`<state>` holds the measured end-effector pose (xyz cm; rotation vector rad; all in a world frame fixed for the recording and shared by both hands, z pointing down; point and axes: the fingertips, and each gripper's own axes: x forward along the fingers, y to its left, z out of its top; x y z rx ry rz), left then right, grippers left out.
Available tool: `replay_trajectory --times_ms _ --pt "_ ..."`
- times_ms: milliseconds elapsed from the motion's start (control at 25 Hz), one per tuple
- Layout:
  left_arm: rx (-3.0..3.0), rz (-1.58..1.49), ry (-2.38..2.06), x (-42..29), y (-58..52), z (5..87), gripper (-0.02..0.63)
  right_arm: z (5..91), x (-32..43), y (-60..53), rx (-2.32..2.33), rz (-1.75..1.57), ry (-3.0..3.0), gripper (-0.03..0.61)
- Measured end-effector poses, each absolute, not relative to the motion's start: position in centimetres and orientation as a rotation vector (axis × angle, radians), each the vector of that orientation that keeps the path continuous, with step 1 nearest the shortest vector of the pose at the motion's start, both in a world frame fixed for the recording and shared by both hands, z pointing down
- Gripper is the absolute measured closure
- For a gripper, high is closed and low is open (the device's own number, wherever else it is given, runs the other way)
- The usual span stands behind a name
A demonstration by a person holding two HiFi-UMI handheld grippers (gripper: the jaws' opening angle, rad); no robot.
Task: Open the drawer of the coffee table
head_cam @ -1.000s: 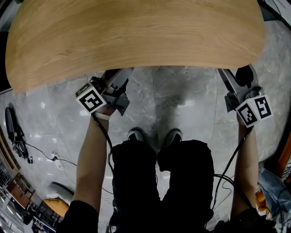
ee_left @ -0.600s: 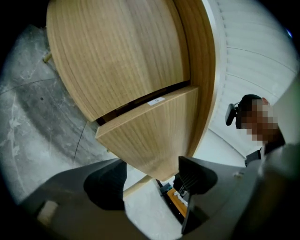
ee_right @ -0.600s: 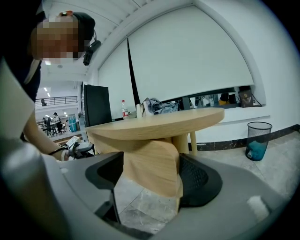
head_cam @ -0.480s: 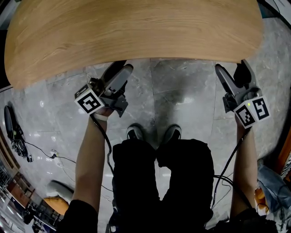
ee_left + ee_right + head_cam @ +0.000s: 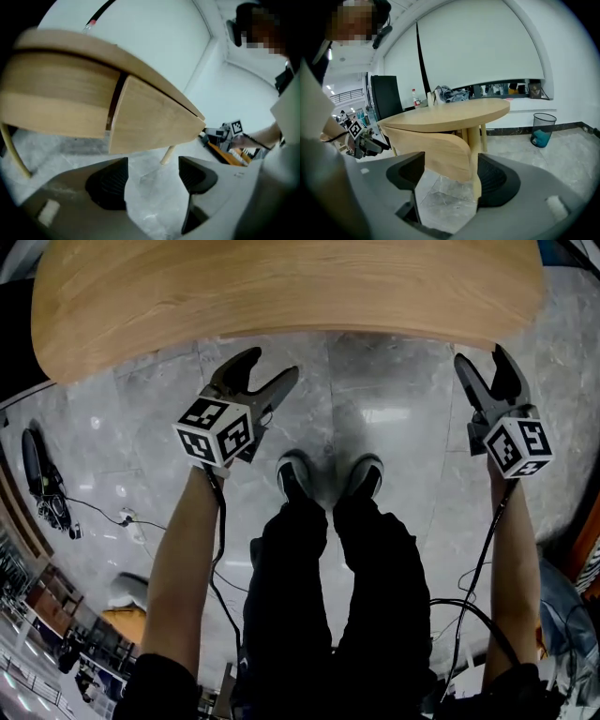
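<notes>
Hovering just short of the coffee table (image 5: 281, 324) edge, left gripper (image 5: 270, 367) and right gripper (image 5: 481, 357) both gape empty. Grey floor (image 5: 375, 409) lies between them.

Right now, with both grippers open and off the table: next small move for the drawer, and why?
Probably bring the left gripper forward to the drawer front and close on its edge beside the dark gap. Both it and the right gripper are open, empty and short of the table, and the drawer looks barely ajar at most.
</notes>
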<state>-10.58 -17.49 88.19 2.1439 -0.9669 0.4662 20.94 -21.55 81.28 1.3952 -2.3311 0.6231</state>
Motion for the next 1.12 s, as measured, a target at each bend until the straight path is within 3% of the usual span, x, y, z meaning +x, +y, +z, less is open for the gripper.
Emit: replay_trajectory --times_ms 240,1120 --pt "2.117 0.688 -1.253 -15.0 -20.1 85.0 0.265 81.2 22.1 -21.4 1.388 0.656 -2.239 0.222" --pt "2.057 0.708 -1.381 -12.8 -20.1 84.7 0.265 82.0 18.9 -21.1 1.399 0.626 -2.194 0.193"
